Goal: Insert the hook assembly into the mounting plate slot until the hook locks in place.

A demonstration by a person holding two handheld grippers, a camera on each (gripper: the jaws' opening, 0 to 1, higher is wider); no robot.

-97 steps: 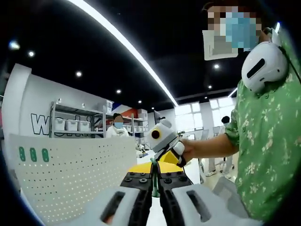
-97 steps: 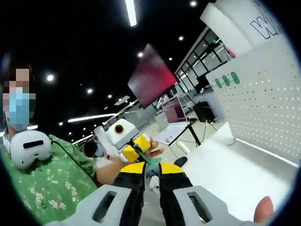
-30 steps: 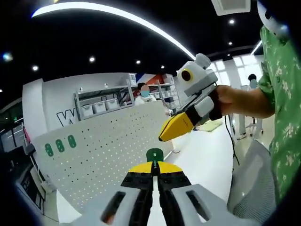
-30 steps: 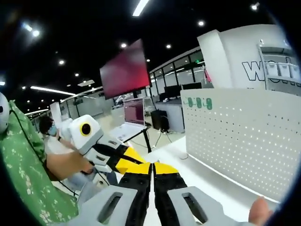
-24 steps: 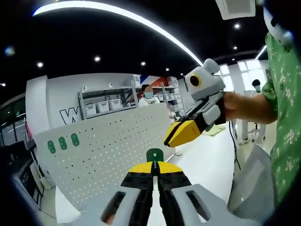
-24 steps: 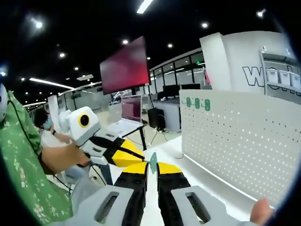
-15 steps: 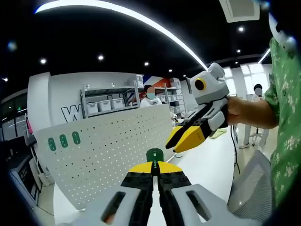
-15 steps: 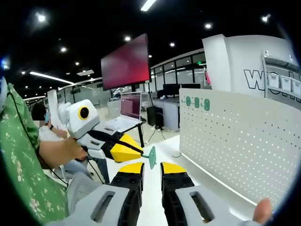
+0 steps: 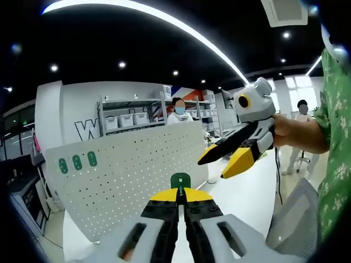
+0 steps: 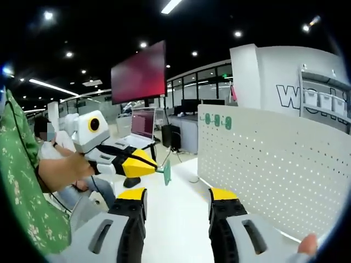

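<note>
Between the closed jaws of the left gripper (image 9: 179, 198), at the bottom of the left gripper view, sits the green hook assembly (image 9: 180, 180), its rounded green tab standing up just above the yellow jaw tips. Beyond it stands the white perforated mounting plate (image 9: 131, 167), upright on the white worktop (image 9: 241, 192), with three green oval marks (image 9: 77, 162) near its upper left corner. To the right of the hook, held up in the air by a hand (image 9: 293, 131), is the right gripper (image 9: 222, 164), its yellow-tipped jaws spread wide apart with nothing between them. A green patterned sleeve (image 9: 334, 142) fills the right edge.

From the right gripper view, the right gripper's (image 10: 176, 197) own two jaws stand far apart and empty. Between and beyond them, the left gripper (image 10: 159, 166) comes in from the left, held by a hand (image 10: 63, 167), with the green hook assembly (image 10: 166, 172) pinched at its yellow tips. It hangs in the air, well apart from the mounting plate (image 10: 263, 159) on the right. A laptop (image 10: 141, 125) and a large red screen (image 10: 138, 74) sit behind.
</note>
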